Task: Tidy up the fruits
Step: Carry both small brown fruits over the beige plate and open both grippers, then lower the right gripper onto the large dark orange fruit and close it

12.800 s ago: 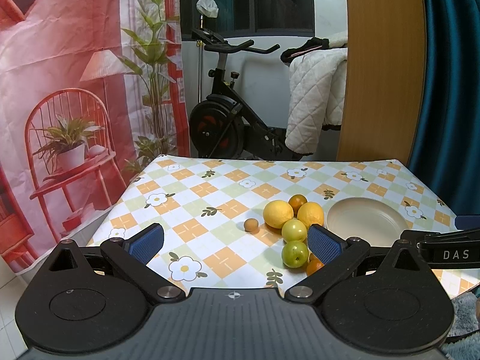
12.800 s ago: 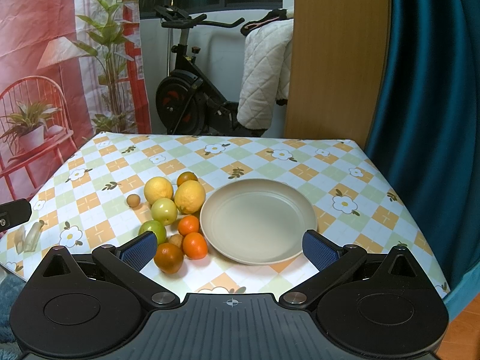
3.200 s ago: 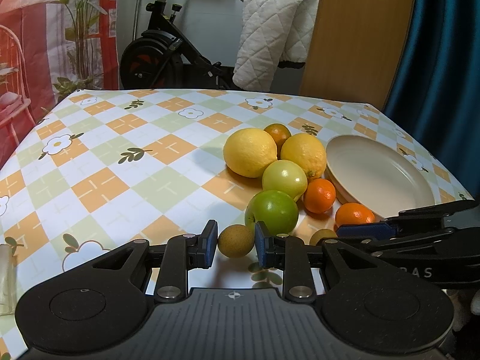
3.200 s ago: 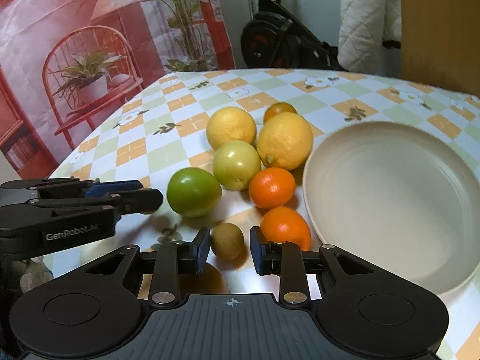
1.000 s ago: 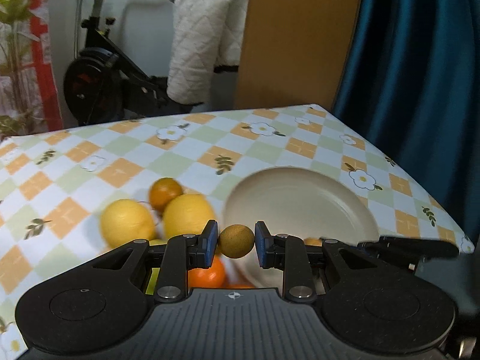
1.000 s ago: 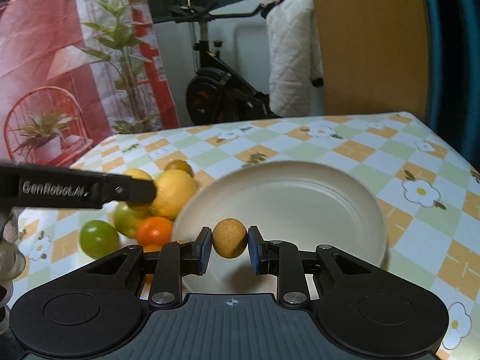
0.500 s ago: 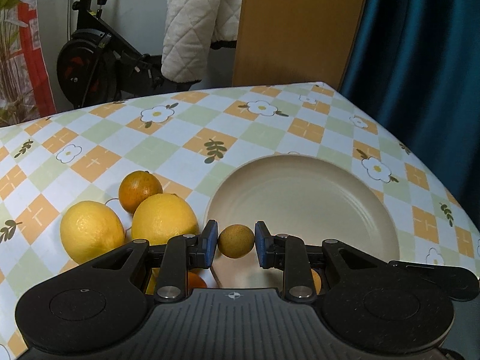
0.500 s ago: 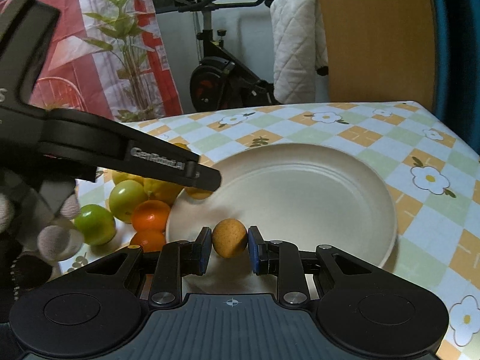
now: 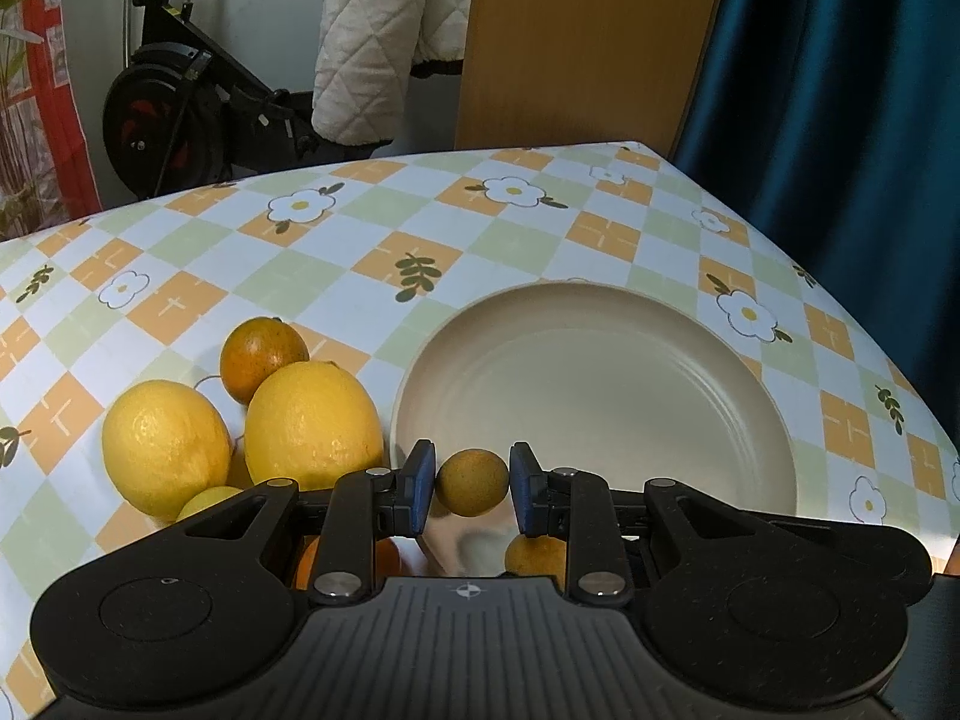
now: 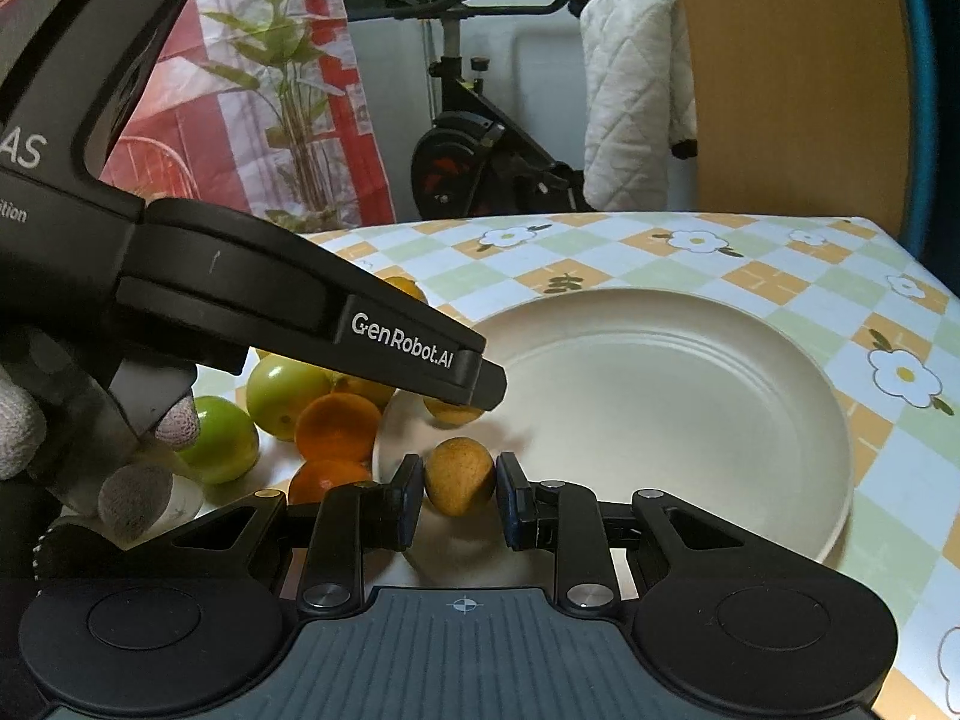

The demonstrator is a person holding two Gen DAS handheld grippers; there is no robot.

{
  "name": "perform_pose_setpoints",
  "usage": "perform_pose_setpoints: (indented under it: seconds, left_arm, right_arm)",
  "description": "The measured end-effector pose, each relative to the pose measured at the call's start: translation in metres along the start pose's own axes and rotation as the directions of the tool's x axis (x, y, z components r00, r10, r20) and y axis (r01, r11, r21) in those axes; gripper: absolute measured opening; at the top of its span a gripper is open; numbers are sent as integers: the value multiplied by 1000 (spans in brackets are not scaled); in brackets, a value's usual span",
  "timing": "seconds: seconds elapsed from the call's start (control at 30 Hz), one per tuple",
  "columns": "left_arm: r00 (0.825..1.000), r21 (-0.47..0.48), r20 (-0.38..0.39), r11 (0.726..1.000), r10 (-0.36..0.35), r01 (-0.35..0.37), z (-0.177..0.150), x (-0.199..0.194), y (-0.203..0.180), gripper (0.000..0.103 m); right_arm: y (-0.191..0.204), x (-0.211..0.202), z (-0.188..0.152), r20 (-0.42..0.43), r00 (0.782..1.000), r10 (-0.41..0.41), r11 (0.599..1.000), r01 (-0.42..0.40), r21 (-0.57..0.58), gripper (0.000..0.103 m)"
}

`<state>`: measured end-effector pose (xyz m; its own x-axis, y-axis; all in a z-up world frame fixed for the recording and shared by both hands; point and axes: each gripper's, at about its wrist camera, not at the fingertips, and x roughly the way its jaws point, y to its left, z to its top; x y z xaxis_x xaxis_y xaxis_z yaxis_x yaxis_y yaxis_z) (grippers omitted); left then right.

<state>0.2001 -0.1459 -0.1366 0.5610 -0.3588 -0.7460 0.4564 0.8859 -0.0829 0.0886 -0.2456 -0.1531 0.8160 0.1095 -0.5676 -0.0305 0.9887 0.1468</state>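
Left wrist view: the left tool (image 9: 472,483) sits low in the middle of the frame, clenched on a small brown fruit (image 9: 472,482) that both blue pads press from the sides. The fruit hangs over the near left rim of the plate (image 9: 708,324), which fills the right half of the frame on the checkered desk (image 9: 300,252). Below the tool's right finger a second small fruit (image 9: 534,555) shows in part. To the left of the plate lie two lemons (image 9: 312,420), touching each other, with a dark orange (image 9: 262,351) just behind them. A pale green fruit (image 9: 207,498) peeks out under the lemons, and an orange (image 9: 384,558) is half hidden by the tool's left finger. In the upper left stands an exercise bike (image 9: 180,120) with a white quilt (image 9: 384,36) hung over it.

Right wrist view: the right tool (image 10: 459,495) is at lower centre, grasping its own small brown fruit (image 10: 459,483) between the pads, over the near left edge of the plate (image 10: 690,396). The left tool (image 10: 474,387) reaches in from the upper left, its tip over the plate's left rim; a gloved hand (image 10: 78,420) holds it at the left edge. Under its tip the fruit it carries (image 10: 453,414) shows only in part. Left of the plate lie two green fruits (image 10: 222,444) and two oranges (image 10: 339,426).
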Motion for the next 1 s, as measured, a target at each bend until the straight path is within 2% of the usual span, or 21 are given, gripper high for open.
perform_pose_setpoints:
  seconds: [0.27,0.47,0.57,0.8,1.0]
  left_arm:
    - [999,-10,-29,1000,-18,18,-1,1,0,29]
    - [999,-44,-21,999,-32,32,2,-7,5,31]
    - [999,-70,-2,997,-34,34,4,-14,9,44]
    - [998,-103,50,993,-46,51,3,-40,19,44]
    - [996,-124,83,992,-26,36,-12,-72,33,44]
  right_arm:
    - [-2,1,-1,-3,1000,-1,1000,1,6,26]
    - [-4,-1,0,1,1000,-13,1000,13,12,31]
    - [-4,-5,1,8,1000,-14,1000,14,17,32]
    - [2,-18,5,24,1000,-4,1000,4,11,33]
    - [9,-31,5,20,999,33,999,-33,8,33]
